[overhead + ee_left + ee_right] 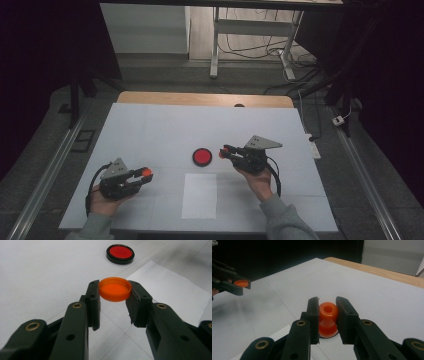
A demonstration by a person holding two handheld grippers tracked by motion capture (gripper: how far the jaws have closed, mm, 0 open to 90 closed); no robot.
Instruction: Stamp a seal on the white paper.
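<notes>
My left gripper (144, 174) sits at the table's near left, shut on a shallow orange cap (115, 290) pinched by its rim between the pads, as the left gripper view (113, 285) shows. To the right of centre my right gripper (223, 151) is shut on a rounded orange piece (328, 311) with a hole in its end; it fills the gap between the jaws in the right gripper view (327, 302). A red disc with a black rim (202, 156) lies flat just left of the right gripper's tips, also ahead in the left gripper view (120, 253).
A white sheet of paper (199, 195) lies at the near middle of the white table (165, 125), between the two hands. A wooden edge (200, 98) runs along the table's far side. Desk legs and cables (250, 47) stand on the floor beyond.
</notes>
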